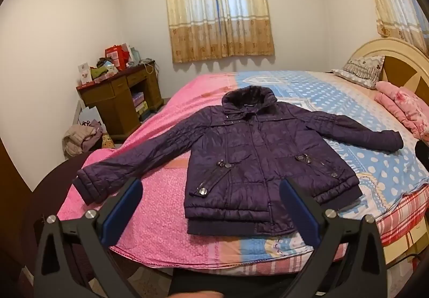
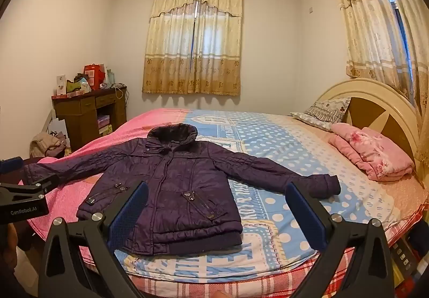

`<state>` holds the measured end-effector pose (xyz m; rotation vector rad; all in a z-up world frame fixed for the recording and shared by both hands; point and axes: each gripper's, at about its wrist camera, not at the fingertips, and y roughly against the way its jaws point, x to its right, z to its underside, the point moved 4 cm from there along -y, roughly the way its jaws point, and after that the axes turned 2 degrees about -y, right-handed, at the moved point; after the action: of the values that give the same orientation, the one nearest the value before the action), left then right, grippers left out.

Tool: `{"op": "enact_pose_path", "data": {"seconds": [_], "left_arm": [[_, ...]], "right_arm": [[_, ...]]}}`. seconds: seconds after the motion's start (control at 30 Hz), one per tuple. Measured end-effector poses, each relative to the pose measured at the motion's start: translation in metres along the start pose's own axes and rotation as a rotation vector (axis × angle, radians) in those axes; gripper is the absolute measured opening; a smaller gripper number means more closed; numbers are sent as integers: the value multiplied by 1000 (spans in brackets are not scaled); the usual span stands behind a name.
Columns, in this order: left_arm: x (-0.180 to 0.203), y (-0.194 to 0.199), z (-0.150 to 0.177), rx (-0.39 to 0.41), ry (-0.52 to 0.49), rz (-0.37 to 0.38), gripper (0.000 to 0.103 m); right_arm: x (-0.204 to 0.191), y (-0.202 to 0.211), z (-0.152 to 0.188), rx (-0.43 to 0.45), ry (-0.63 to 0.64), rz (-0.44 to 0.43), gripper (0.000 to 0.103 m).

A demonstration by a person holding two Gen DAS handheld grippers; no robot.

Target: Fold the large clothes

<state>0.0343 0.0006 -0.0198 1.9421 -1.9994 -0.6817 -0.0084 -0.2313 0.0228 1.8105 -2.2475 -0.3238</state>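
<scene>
A dark purple padded jacket (image 1: 257, 153) lies flat, front up, on the bed (image 1: 171, 220), both sleeves spread out and the collar toward the window. It also shows in the right wrist view (image 2: 177, 185). My left gripper (image 1: 210, 190) is open and empty, held above the near bed edge in front of the jacket's hem. My right gripper (image 2: 215, 196) is open and empty, also short of the hem. The left gripper's body (image 2: 24, 198) shows at the left edge of the right wrist view, near the left sleeve cuff.
The bed has a pink and blue patterned cover. A folded pink quilt (image 2: 375, 153) and a pillow (image 2: 325, 111) lie by the headboard (image 2: 375, 102). A cluttered wooden desk (image 1: 120, 96) and a pile of clothes (image 1: 80, 138) stand left of the bed.
</scene>
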Motion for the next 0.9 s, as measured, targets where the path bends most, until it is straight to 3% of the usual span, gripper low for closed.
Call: {"op": "enact_pose_path", "data": {"seconds": [0.13, 0.9], "left_arm": [[-7, 5, -6, 48, 5, -17, 103], [-10, 6, -8, 64, 19, -35, 103]], "right_arm": [[-1, 1, 0, -4, -6, -8, 102], [-2, -9, 8, -53, -16, -17, 102]]}}
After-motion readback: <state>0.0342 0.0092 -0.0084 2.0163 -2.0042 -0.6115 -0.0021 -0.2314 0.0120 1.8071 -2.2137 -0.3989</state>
